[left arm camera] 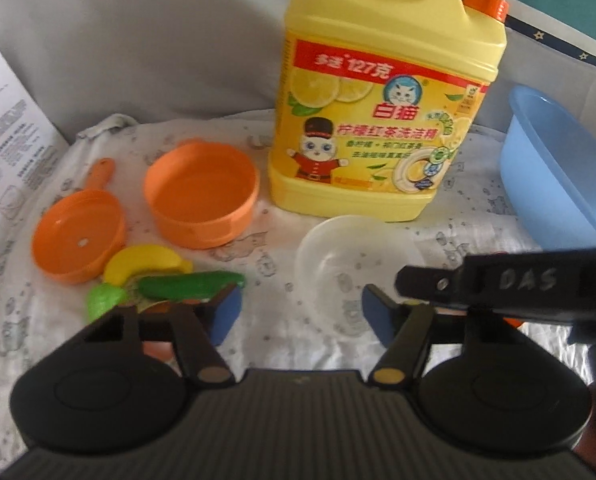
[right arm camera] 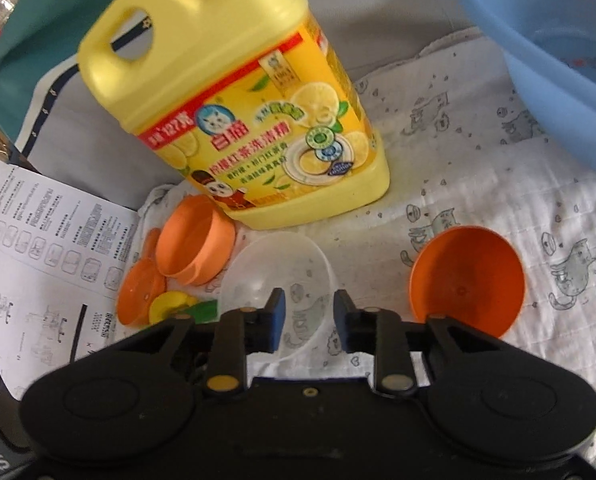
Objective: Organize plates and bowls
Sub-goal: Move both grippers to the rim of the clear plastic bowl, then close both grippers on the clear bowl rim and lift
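Beside the yellow detergent jug [right arm camera: 233,112], the clear bowl [right arm camera: 277,280] sits on the patterned cloth [right arm camera: 478,208]. My right claw [right arm camera: 309,316], half-open and empty, straddles its near rim; left claw [left arm camera: 300,312] hangs wide, empty. I judge closing on the rim comes next.

A cat-printed white cloth [right arm camera: 478,200] carries a detergent jug [right arm camera: 257,120], bowls, toy food and a blue basin [right arm camera: 546,60].

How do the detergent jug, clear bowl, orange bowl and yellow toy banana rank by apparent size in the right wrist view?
1. Detergent jug, clearly largest.
2. Clear bowl and orange bowl: they look alike, so no ranking; the tool hides part of each.
3. Yellow toy banana, smallest, partly hidden.
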The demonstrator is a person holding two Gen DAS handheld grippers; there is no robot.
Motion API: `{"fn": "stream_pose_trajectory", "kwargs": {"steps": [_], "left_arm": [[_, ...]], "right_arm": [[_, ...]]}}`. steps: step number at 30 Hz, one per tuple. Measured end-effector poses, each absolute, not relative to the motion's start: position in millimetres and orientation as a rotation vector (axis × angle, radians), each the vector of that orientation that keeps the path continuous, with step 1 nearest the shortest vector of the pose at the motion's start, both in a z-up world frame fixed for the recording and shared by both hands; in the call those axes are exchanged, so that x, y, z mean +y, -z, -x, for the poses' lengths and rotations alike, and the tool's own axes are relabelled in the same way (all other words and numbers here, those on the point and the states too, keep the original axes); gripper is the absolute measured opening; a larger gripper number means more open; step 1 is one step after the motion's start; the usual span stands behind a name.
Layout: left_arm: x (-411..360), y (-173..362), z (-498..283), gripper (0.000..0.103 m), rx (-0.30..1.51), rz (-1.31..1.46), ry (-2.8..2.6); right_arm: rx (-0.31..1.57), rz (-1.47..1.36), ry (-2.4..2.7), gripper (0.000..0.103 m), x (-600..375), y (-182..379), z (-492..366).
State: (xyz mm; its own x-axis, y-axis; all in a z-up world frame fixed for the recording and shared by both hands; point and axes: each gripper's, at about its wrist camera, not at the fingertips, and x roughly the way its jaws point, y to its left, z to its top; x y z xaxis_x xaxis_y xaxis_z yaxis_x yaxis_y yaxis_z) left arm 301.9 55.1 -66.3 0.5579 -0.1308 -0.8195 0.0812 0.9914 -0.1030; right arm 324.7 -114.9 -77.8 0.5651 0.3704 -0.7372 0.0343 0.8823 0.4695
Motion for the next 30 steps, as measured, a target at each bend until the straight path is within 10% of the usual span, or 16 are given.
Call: {"fn": "stream_pose_trajectory", "kwargs": {"steps": [2,5,30], "left_arm": [[48.8,69.9,-303.9,0.033,0.98,0.036,0.152],[41.5,72.5,-302.6,0.027,0.98,-0.001,0.162],[34.1,-10.4,-167.2,0.023,0.951,0.036,0.21]], "right_arm": [[0.962,-0.463,-0.195,0.013,-115.3,81.5,-325.9],[0.972,-0.446,-0.175,0.009,-115.2,85.6,-324.6],[0.918,-0.437,-0.194,0.009,-135.8,25.7,-179.4]]}}
